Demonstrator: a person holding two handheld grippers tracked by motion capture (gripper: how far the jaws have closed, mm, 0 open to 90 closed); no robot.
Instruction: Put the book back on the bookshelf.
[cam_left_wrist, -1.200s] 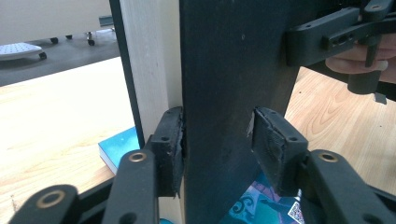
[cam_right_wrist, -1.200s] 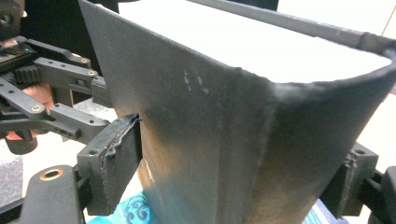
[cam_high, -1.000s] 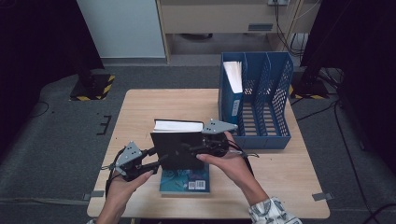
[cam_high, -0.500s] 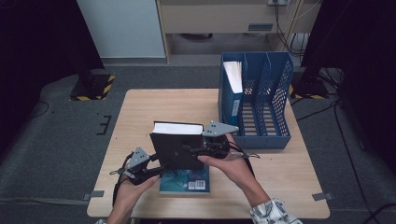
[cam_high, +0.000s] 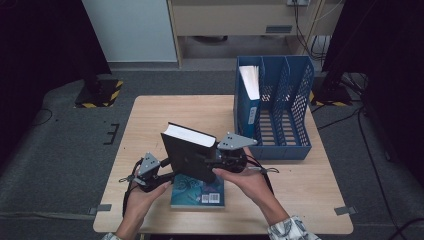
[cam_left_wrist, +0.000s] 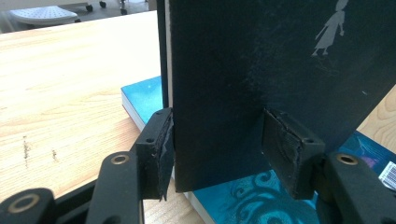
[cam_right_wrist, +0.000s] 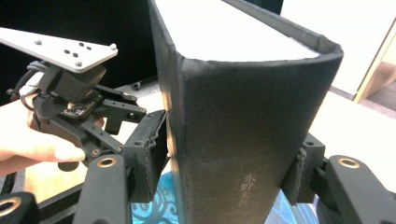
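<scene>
A thick black book (cam_high: 187, 155) is held up, tilted, over a teal book (cam_high: 197, 192) that lies flat on the table. My right gripper (cam_right_wrist: 224, 163) straddles the black book's spine (cam_right_wrist: 233, 116). Its jaws have just been closing and both pads now touch the covers. My left gripper (cam_left_wrist: 219, 149) holds the same book's lower corner (cam_left_wrist: 261, 60), one pad on each cover, just above the teal book (cam_left_wrist: 144, 98). In the high view the left gripper (cam_high: 167, 175) is at the book's lower left and the right gripper (cam_high: 210, 160) at its right side.
A blue slotted file holder (cam_high: 280, 115) stands at the table's back right, with one blue book (cam_high: 248, 100) upright in its left slot. Bare wooden tabletop (cam_high: 165, 115) lies behind and to the left of the books. The table's front edge is close under both hands.
The black book has tipped, so its top edge now slants down to the right. The left hand has sunk a little toward the table. The right hand has stayed put.
</scene>
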